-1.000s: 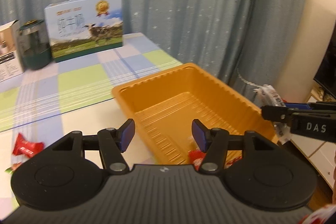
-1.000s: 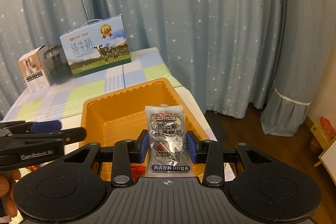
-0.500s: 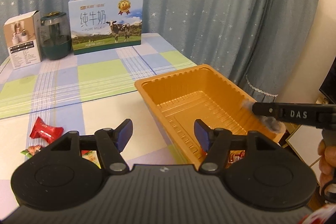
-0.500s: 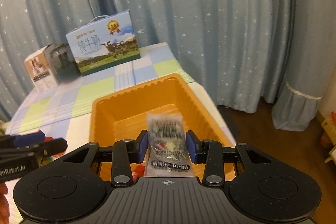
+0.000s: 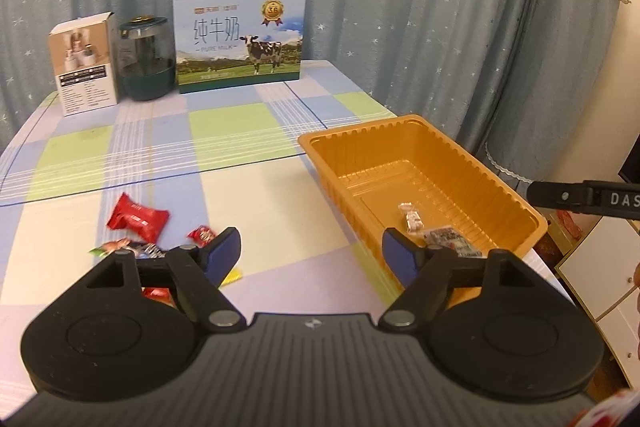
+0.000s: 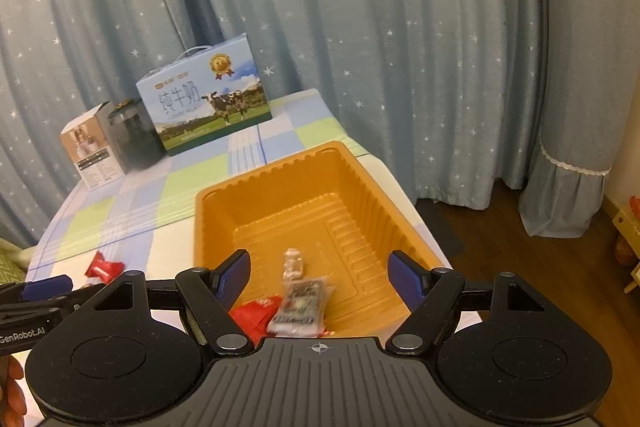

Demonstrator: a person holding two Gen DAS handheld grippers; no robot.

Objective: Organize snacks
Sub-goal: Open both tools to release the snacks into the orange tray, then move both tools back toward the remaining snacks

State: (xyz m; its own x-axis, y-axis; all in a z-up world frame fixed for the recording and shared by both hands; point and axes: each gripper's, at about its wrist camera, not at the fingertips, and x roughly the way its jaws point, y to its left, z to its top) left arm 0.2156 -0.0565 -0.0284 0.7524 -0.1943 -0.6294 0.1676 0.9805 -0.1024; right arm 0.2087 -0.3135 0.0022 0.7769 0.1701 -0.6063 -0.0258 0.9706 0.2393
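Now our right claw gapes wide above the orange tray, the clear nut packet lying inside just below it; our left claw is wide too, loose candies ahead-left on the worktop.

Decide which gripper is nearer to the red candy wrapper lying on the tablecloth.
Left. The left gripper hovers just beside the red candy wrapper; the right gripper is over the orange tray.

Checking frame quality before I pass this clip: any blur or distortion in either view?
Left wrist view: sharp, though fisheye bends the curtain edges. Right wrist view: motion blur smears the milk box and the packet in the orange tray; same fisheye bowing.
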